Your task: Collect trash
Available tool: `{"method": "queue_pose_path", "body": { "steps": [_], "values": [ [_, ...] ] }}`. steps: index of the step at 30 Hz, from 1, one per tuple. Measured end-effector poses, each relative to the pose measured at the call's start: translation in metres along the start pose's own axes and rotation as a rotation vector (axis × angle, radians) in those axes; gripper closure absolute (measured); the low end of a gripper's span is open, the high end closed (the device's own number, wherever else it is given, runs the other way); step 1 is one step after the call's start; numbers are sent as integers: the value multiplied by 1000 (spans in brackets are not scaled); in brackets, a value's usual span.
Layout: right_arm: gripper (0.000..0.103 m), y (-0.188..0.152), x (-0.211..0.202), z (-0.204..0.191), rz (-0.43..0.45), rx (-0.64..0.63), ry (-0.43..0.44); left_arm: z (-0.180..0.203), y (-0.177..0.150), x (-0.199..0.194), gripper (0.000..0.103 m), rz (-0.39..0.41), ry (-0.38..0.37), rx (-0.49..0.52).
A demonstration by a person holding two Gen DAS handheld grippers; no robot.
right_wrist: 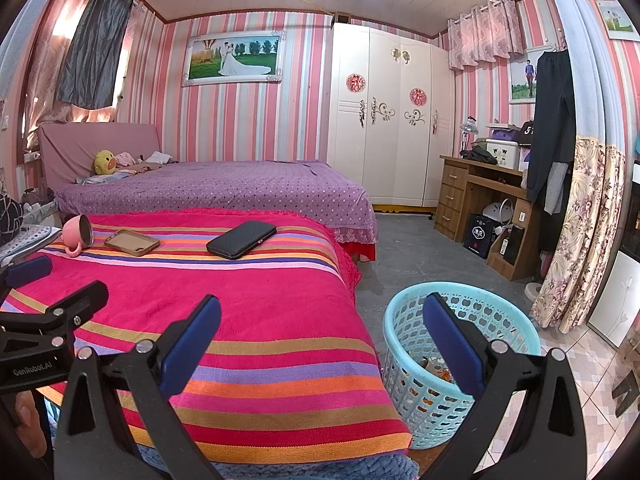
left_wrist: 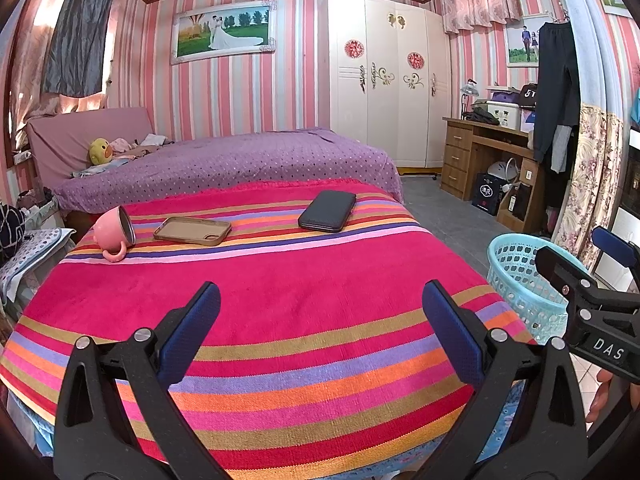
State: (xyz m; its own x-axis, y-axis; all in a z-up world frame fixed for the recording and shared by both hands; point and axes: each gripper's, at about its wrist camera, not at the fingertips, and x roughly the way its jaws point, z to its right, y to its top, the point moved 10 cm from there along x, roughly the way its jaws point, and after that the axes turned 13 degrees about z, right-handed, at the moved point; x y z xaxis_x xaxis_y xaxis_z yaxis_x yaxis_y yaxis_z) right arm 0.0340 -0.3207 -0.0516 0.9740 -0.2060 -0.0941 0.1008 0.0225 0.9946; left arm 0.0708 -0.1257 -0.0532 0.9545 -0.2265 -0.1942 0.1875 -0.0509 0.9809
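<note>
A striped cloth (left_wrist: 280, 300) covers the near table; both the left gripper (left_wrist: 320, 332) and right gripper (right_wrist: 322, 340) hang apart, empty, with a blue basket (right_wrist: 404, 344) at the right.

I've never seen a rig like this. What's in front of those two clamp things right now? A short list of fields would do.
surface: striped cloth over a table
on it: pink mug on its side, tan phone case, black phone
bin: blue basket on the floor to the right, some scraps inside
left gripper: jaws open, holding nothing
right gripper: jaws open, holding nothing, one finger over the basket
trash on the cloth: none visible
</note>
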Motion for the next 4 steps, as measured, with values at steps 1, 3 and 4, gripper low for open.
{"method": "queue_pose_path", "body": {
  "steps": [1,3,4],
  "values": [
    [5,0,0,0,0,0,0,0,1,-1,6,0,1,-1],
    [5,0,0,0,-1,0,0,0,1,-2,6,1,2,-1],
    [5,0,0,0,0,0,0,1,2,-2,6,1,2,-1]
  ]
}}
